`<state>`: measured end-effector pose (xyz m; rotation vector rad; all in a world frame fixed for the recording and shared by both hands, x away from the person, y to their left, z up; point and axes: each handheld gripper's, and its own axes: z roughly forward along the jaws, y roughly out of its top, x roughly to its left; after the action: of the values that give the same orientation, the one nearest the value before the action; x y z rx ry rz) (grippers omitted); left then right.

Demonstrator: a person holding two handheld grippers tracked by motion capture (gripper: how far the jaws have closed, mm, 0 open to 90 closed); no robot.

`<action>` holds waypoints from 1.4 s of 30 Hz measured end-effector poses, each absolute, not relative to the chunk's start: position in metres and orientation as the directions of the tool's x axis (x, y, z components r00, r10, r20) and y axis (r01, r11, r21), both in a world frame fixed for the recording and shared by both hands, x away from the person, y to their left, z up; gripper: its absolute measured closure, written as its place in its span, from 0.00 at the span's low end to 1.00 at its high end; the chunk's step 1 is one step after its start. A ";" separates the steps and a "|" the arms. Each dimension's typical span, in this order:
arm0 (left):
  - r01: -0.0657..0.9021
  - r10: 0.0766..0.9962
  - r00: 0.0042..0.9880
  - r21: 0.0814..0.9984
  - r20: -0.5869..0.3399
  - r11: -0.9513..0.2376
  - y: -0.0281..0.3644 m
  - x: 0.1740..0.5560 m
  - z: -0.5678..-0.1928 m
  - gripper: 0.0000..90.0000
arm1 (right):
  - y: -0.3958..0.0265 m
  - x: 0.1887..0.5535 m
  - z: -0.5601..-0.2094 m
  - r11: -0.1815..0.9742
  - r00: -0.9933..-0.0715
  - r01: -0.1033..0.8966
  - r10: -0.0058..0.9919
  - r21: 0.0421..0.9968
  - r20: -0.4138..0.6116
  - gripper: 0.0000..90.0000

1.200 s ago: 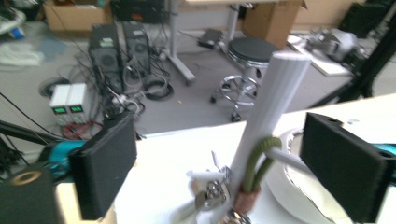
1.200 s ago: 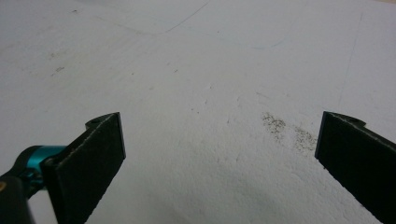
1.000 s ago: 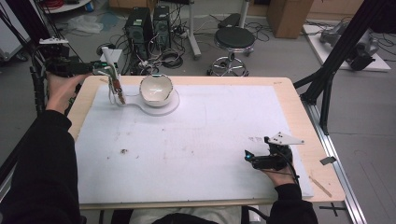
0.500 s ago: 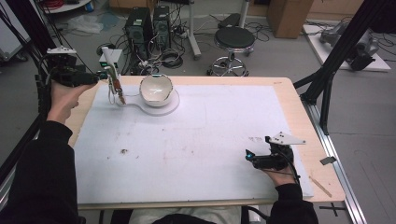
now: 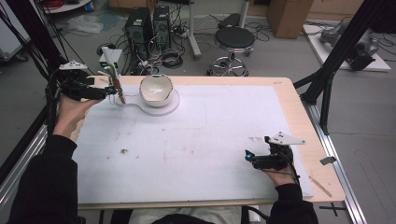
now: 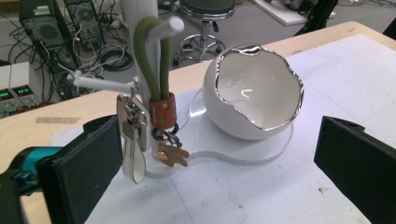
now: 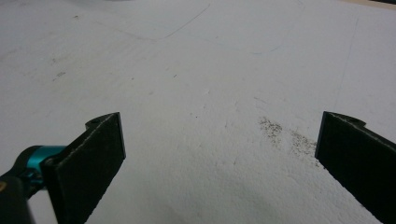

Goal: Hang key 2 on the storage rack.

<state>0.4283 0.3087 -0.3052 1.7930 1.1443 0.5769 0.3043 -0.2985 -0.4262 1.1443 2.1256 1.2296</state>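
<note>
A white post [image 6: 138, 18] rises from a clear base [image 6: 261, 156] at the table's far left. From its peg hang a green loop [image 6: 148, 56] with a brown tag, silver keys [image 6: 132, 140] and a gold charm [image 6: 172, 155]. The keys [image 5: 121, 96] hang just past the tips of my left gripper [image 5: 111, 90]. In its own view the left gripper [image 6: 219, 177] stands open, with the keys by its left jaw and untouched. A white bowl [image 5: 156, 88] with a silver rim [image 6: 254, 49] sits on the same base. My right gripper [image 5: 248, 157] rests open over the bare mat [image 7: 219, 163].
The white mat [image 5: 201, 140] covers most of the wooden table [image 5: 299, 107]. A small dark speck [image 5: 124, 151] lies on the mat at the left. Beyond the far edge are computer towers [image 5: 149, 21], cables and a stool [image 5: 235, 39]. A black frame leg [image 5: 327, 88] stands at the right.
My left gripper drew back to the left, then dropped lower and nearer, level with the hanging keys. The keys, the bowl and the right gripper have not moved.
</note>
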 end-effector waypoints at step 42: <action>0.522 0.823 0.564 0.800 -0.064 -0.296 0.282 0.364 -0.373 0.02 | -0.305 0.303 -0.425 0.247 -0.562 0.441 0.826 0.863 0.050 0.01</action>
<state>0.3639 0.2821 -0.3727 1.9734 1.0803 0.4626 0.3030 -0.3047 -0.4252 1.1560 2.1096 1.2498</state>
